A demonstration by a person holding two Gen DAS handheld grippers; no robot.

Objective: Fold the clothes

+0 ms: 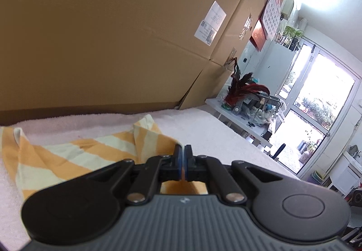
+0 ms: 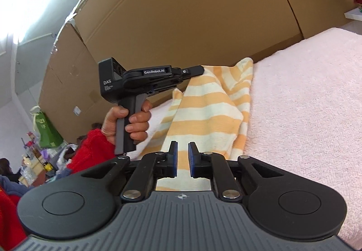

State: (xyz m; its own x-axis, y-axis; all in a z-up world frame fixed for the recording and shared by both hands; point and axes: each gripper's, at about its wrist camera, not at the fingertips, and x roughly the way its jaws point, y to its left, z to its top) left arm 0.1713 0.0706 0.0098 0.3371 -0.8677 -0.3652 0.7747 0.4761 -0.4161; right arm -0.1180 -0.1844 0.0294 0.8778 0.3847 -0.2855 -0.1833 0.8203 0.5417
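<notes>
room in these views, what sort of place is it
Probably a lived-in home room used partly for storage. A pink towel covers the surface where the striped cloth lies, big cardboard boxes stand stacked behind it, and a calendar hangs near a glass door.

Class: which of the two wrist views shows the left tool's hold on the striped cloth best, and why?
The right wrist view: it shows the left tool from the side, pinching a raised corner of the striped cloth. The left wrist view shows only its shut pads with the cloth's edge running into them.
</notes>
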